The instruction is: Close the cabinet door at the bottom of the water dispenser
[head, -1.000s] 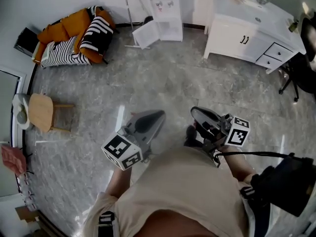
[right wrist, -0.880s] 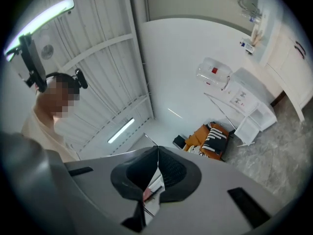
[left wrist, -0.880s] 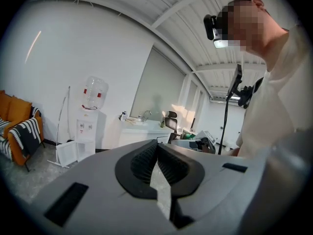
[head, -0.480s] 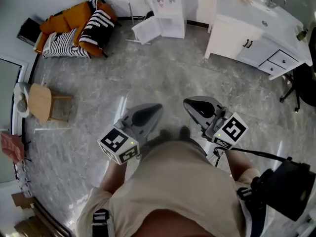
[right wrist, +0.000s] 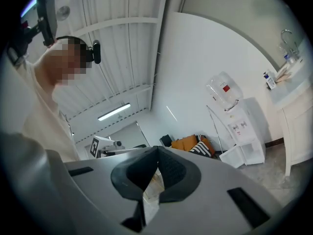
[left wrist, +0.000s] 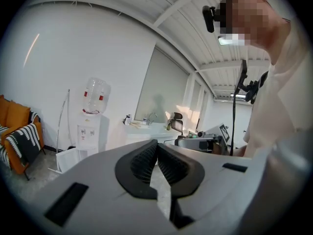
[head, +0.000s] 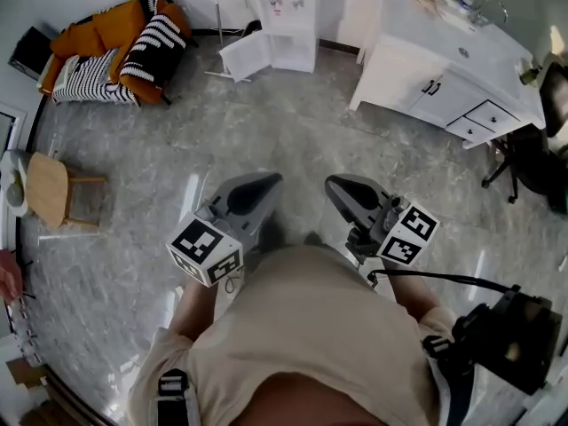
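Observation:
The white water dispenser [head: 286,14] stands against the far wall, a bottle on top. Its bottom cabinet door [head: 243,58] hangs open, swung out to the left. In the left gripper view the dispenser [left wrist: 90,127] and its open door [left wrist: 67,157] are far off at the left. The right gripper view shows the same dispenser [right wrist: 240,126] and door [right wrist: 234,156] at the right. My left gripper [head: 267,182] and right gripper [head: 335,187] are held side by side in front of the person's body, both far from the dispenser. Both are shut, with nothing between the pads.
An orange sofa with striped cushions [head: 111,47] sits left of the dispenser, with a thin floor stand [head: 216,25] between them. A white vanity with a sink [head: 439,74] stands at the right, an office chair [head: 528,153] beyond it. A wooden stool [head: 46,189] is at the far left.
The person has walked forward with both grippers, so the dispenser and the vanity appear slightly nearer. The right gripper has rolled, its marker cube turning. Both jaws stayed shut.

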`<state>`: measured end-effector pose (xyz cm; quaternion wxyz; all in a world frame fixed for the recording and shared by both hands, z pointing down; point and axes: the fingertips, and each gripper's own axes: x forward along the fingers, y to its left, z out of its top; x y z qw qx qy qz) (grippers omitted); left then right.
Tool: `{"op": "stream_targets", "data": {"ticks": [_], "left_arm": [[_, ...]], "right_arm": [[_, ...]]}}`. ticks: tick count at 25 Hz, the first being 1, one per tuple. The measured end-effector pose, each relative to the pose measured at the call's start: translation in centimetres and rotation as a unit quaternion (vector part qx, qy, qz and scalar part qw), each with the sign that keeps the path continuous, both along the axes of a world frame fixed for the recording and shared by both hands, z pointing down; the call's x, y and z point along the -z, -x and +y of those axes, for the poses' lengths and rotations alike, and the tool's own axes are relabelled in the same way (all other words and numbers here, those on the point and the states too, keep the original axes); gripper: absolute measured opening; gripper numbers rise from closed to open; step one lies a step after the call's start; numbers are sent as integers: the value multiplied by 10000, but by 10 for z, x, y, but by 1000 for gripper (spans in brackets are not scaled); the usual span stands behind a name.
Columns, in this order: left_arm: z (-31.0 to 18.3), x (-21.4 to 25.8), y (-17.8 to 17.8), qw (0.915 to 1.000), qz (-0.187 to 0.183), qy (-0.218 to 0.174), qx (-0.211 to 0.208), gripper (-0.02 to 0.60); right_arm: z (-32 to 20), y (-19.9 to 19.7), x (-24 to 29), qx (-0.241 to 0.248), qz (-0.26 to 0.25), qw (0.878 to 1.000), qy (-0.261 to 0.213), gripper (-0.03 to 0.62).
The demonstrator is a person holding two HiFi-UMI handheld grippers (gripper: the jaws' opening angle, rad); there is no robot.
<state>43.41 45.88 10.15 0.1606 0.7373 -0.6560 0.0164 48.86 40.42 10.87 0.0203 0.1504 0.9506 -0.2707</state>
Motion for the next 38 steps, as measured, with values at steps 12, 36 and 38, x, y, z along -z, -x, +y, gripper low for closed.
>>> {"op": "stream_targets", "data": {"ticks": [12,36,38], "left_arm": [[22,5,153,9979,467,-398,-184,-8],[-10,-12,292,9981,592,-84,156,-9],[-27,-12,295,9982,575,-23,158,-9]], "right_arm": [[24,162,-1,100,460,9975,518,14],[-3,285,5,68,226,9983,537,14],[-19,291,3,95,217,9975,671,14]]}}
